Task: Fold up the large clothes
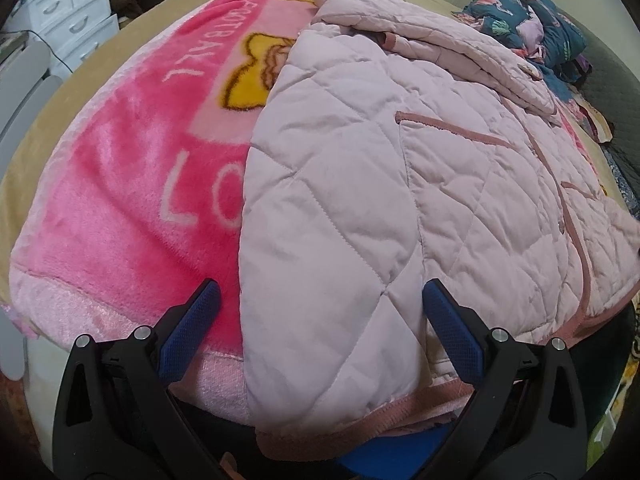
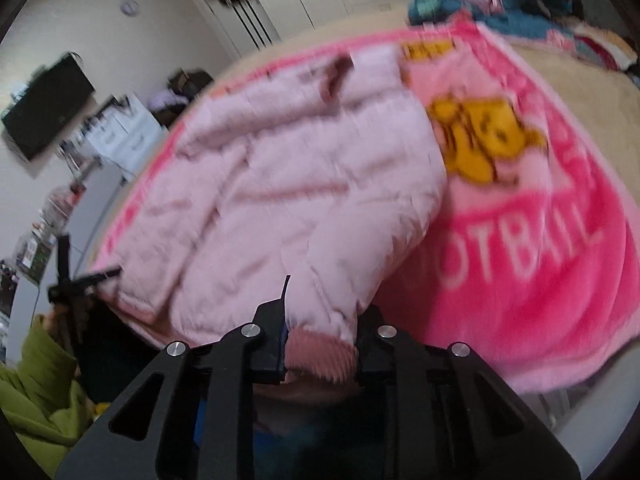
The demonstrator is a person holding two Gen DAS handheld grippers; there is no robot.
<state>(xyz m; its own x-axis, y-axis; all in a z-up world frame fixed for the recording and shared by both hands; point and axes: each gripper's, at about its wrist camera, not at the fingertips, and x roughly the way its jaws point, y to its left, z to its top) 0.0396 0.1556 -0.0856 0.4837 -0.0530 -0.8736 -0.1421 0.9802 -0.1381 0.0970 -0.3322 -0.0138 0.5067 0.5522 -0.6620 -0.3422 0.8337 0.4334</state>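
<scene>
Flanking jacket (image 1: 360, 200): blanket (image 1: 120, 184), clothes pile (image 1: 536, 28).

Bare pink blanket (image 1: 120, 184) open from 9 to 11 o'clock of the quilted jacket (image 1: 360, 184). Blocked at 1 o'clock by a heap of patterned clothes (image 1: 536, 28) (touching or apart, unclear). White drawers (image 1: 76, 24) beyond, at 10 o'clock.

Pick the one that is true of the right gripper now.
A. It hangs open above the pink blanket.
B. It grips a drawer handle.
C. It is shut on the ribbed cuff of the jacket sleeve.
C: in the right wrist view the right gripper has both fingers pressed against the ribbed cuff of the quilted jacket.
</scene>
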